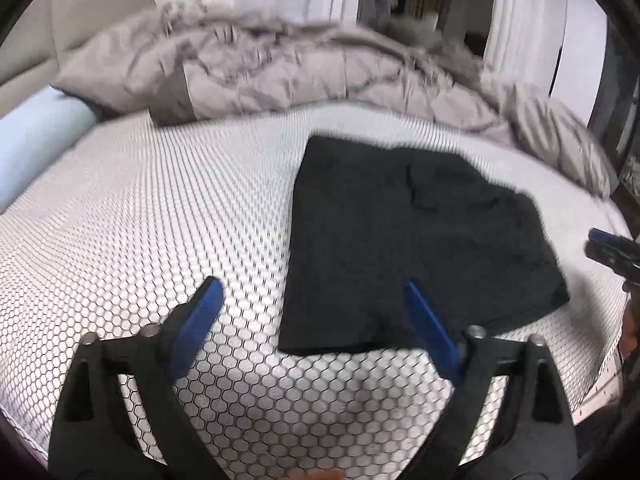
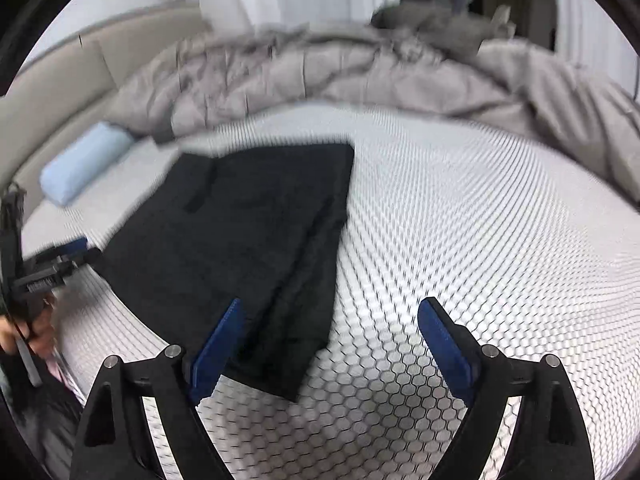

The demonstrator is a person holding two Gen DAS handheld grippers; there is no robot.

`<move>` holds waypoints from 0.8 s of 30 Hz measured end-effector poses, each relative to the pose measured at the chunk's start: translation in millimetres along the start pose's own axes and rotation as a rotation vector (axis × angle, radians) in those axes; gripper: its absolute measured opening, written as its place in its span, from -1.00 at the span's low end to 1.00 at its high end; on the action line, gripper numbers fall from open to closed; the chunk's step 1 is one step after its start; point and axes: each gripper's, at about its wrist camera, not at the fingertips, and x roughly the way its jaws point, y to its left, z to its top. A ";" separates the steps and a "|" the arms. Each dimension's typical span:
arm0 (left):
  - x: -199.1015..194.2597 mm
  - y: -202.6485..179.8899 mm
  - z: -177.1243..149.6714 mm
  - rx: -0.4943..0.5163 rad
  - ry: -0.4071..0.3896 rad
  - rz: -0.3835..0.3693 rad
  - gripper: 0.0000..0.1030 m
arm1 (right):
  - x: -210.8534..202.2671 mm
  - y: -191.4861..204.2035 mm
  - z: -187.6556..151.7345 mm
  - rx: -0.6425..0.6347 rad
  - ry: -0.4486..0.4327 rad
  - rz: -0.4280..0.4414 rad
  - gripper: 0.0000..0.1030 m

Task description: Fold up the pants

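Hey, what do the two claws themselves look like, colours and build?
Both the left claw and the right claw have black angular frames with triangular cutouts, silver round pivot pins and flat blue fingers. Seen from the right wrist camera, the left one has a ribbed black body with a thin dark cable beside it.

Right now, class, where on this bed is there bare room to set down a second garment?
Bare honeycomb sheet lies right of the black pants, up to the grey duvet. Another patch runs left toward the blue pillow. The duvet crowds the far side.
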 end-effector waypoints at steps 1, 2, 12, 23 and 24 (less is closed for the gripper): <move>-5.7 -1.2 -3.1 -0.007 -0.033 0.006 0.99 | -12.2 3.9 -3.7 -0.004 -0.063 0.025 1.00; -11.3 -4.2 -4.8 -0.015 -0.063 0.016 0.99 | -20.5 7.8 -7.1 -0.008 -0.099 0.047 1.00; -39.0 -28.0 -6.5 0.019 -0.182 -0.024 0.99 | -29.4 36.8 -21.0 0.003 -0.193 0.084 1.00; -42.3 -35.4 -3.2 0.030 -0.189 -0.016 0.99 | -24.3 45.8 -18.9 -0.011 -0.189 0.100 1.00; -40.7 -34.5 -1.8 0.028 -0.191 -0.017 0.99 | -23.2 46.3 -19.4 -0.013 -0.187 0.097 1.00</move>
